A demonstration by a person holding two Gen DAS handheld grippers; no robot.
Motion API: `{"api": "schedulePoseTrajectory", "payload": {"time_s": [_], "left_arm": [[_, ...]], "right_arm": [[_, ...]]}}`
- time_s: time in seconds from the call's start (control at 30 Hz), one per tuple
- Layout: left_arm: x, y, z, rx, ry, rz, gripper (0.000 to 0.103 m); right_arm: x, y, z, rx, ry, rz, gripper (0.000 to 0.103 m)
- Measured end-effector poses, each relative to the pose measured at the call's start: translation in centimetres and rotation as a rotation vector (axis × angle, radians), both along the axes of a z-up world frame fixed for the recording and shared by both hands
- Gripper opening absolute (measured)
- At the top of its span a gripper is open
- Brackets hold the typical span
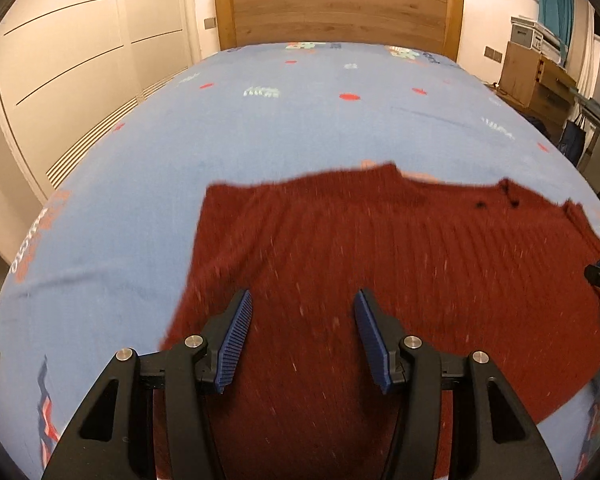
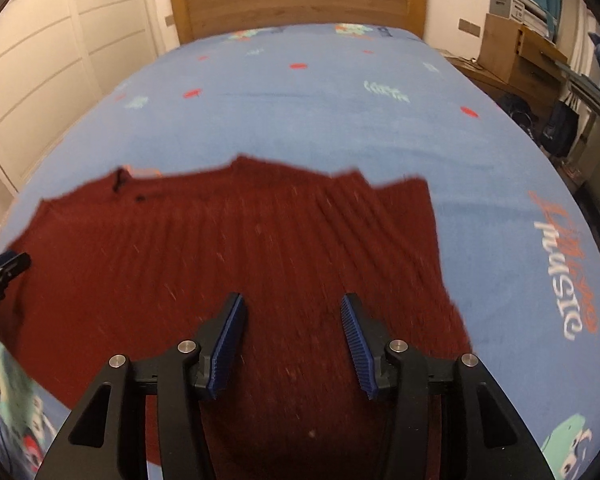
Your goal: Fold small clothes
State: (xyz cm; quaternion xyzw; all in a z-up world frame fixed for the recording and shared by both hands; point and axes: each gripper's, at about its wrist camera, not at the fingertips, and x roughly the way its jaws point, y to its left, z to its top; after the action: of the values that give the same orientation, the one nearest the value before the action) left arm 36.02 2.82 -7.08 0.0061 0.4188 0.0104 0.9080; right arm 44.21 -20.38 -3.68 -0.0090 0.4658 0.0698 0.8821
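Red sweater point(image 2: 228, 264) — printed lettering right-view only.

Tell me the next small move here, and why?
Probably lower both tools to the near hem and pinch it. The left tool and right tool are open and empty above the dark red knit top, which lies spread flat on the blue bedsheet, unfolded.

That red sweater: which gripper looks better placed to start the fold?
Hard to say: the left gripper and right gripper both hang open over the sweater. Each sits nearer its own side edge, so probably both together.
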Motion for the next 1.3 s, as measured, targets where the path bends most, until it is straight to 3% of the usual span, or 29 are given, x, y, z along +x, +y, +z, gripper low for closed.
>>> {"api": "schedulePoseTrajectory", "payload": {"time_s": [0.57, 1.3], "left_arm": [[-1.1, -1.3, -2.0, 0.068, -0.061, 0.016, 0.059], [-2.2, -1.3, -2.3, 0.053, -0.034, 0.027, 0.064]], "right_arm": [[-0.7, -0.4, -2.1, 0.000, -0.062, -0.008, 0.063], [-1.8, -0.9, -2.0, 0.021, -0.056, -0.016, 0.063]]}}
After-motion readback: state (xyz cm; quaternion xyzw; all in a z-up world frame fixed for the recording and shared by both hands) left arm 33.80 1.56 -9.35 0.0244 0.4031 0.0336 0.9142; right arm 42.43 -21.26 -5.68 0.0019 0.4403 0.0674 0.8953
